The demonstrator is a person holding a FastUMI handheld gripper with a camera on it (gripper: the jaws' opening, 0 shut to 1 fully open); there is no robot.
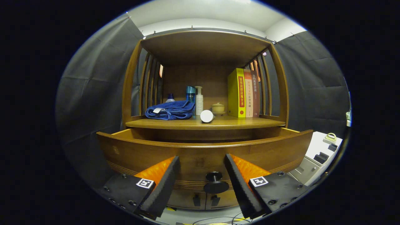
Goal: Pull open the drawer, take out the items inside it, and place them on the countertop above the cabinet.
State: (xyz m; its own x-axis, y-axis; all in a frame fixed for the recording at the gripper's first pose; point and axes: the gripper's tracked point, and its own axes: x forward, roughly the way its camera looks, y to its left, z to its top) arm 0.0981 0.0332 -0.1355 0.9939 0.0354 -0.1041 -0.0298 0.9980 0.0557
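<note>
2 spread gripper (201, 175) fingers flanking drawer knob (215, 182)

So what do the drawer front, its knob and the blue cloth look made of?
Drawer front: brown wood, smooth satin finish with carved grooves. Knob, between the open gripper's fingers: dark, likely metal or plastic. Blue cloth: soft folded terry-like fabric, probably a towel.

Blue towel (170, 110), books (243, 93), perhaps bottles (199, 100)
</note>
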